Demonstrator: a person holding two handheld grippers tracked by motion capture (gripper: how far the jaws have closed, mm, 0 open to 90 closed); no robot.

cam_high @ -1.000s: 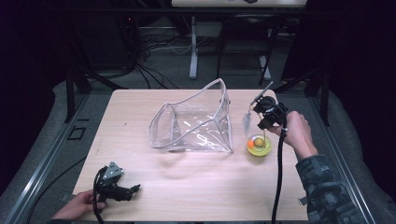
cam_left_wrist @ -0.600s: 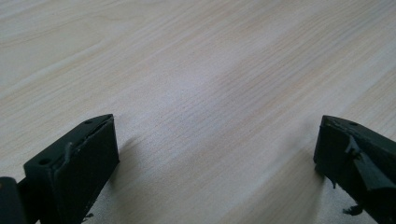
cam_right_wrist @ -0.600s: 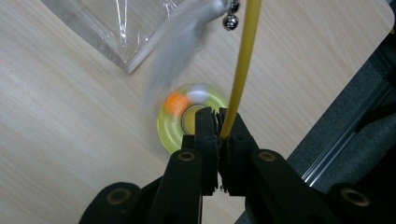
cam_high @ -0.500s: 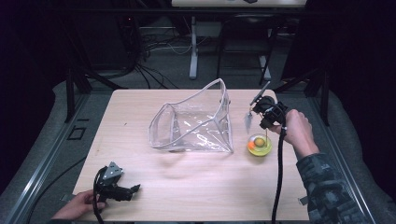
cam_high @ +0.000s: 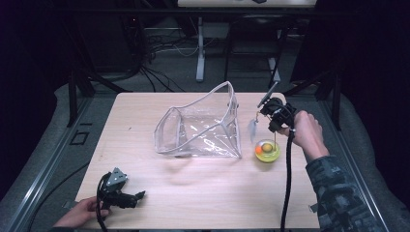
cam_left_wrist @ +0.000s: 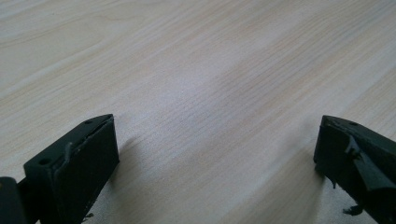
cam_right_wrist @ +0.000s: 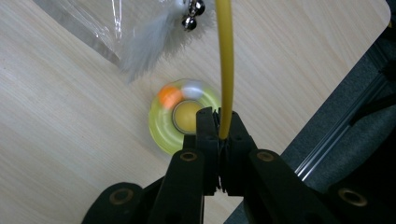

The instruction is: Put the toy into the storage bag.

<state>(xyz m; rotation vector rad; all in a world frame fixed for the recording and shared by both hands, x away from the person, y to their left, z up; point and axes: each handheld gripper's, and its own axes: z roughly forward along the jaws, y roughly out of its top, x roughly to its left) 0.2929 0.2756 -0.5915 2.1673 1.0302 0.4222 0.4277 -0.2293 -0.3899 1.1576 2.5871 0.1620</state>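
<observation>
Item: cat toy, a thin yellow wand (cam_right_wrist: 224,65) rising from a round yellow-green base (cam_high: 267,150), with a white feather (cam_right_wrist: 147,44) and small bells (cam_right_wrist: 195,9) hung at its top.

Location: right side of the wooden table (cam_high: 203,193), base just beside the clear plastic bag (cam_high: 203,128).

Change: against the view a second ago the right gripper (cam_high: 274,116) sits slightly farther toward the table's far edge, the base unmoved; likely a small adjustment, not a lift.

Orientation: the wand's long axis runs near vertical, base down, tip leaning slightly toward the bag; the feather hangs from the tip.

Right gripper: jaws closed on the wand just above the base.

Left gripper (cam_high: 126,197): low at the near left corner, jaws wide apart, nothing between them.
</observation>
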